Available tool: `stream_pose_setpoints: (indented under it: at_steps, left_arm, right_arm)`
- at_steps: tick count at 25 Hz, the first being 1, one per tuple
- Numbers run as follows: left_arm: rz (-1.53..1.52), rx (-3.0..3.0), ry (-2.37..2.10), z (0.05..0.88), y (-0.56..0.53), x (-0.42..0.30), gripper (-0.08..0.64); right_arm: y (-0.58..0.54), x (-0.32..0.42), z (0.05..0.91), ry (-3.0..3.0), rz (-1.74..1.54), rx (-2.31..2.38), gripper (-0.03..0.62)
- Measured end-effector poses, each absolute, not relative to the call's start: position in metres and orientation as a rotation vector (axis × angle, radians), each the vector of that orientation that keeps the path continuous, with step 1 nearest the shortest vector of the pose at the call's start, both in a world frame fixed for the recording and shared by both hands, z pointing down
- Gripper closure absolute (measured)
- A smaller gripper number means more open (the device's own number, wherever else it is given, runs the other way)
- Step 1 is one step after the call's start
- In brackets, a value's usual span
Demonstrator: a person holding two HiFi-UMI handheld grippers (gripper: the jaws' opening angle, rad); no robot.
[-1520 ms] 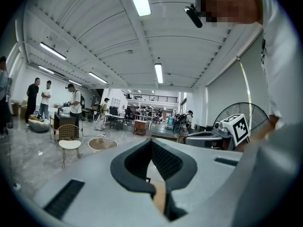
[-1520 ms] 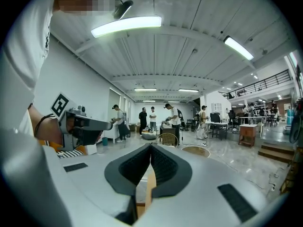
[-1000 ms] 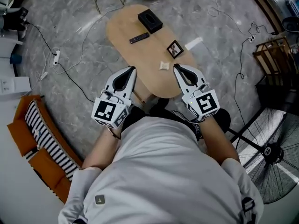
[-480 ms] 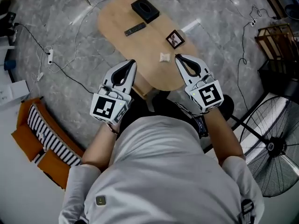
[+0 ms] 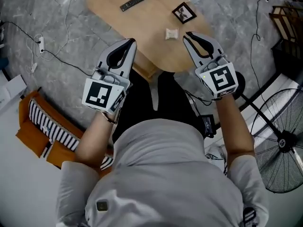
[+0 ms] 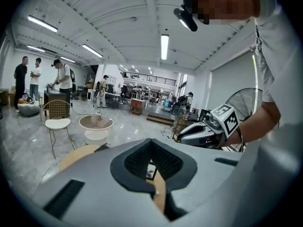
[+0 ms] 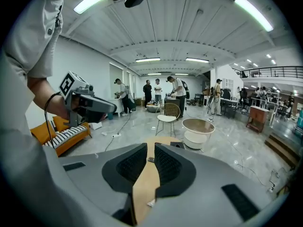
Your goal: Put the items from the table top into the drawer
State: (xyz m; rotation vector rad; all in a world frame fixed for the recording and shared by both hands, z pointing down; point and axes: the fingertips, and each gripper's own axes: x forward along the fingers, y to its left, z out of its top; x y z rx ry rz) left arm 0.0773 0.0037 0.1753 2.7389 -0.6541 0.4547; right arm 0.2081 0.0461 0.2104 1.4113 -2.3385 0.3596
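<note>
My left gripper (image 5: 130,42) is closed and empty. The remote (image 5: 132,2) lies well ahead of it on the tabletop (image 5: 142,37). It is probably light, stiff and slick, so pinch its long edges. My right gripper (image 5: 188,35), jaws just opening slightly, holds nothing. A white packet (image 5: 171,33) lies just to its left.

A grey marble floor (image 5: 61,22) fills the head view. At its left edge sits an orange sofa (image 5: 28,136) with a striped cushion (image 5: 45,124), and a white box (image 5: 12,86) lies just above it. A power strip (image 5: 40,45) with a dark cable (image 5: 66,60) lies at upper left. A fan (image 5: 284,145) stands at lower right and a wooden rack (image 5: 289,18) at upper right. In the right tool view a chair (image 7: 168,113) and a round table (image 7: 198,129) stand mid-frame, with people (image 7: 177,91) behind them.
</note>
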Motion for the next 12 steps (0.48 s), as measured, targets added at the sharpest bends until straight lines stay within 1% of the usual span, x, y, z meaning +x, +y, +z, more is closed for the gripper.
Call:
stream_pose_setpoints:
  at_steps: [2,5,12]
  left_arm:
    - [0.475,2.725,-0.652,0.196,-0.002,0.077,0.551]
    - [0.519,2.718,-0.626,0.229,-0.011,0.080,0.551]
    - [0.588,2.667,-0.581,0.297,-0.015,0.086,0.551]
  right_arm:
    - [0.045,0.207,0.235,-2.331,0.391,1.379,0.514]
    - [0.039,0.205,0.275,-2.316,0.450,1.335,0.462]
    - [0.036,0.199,0.373,-2.273,0.542,1.136,0.368]
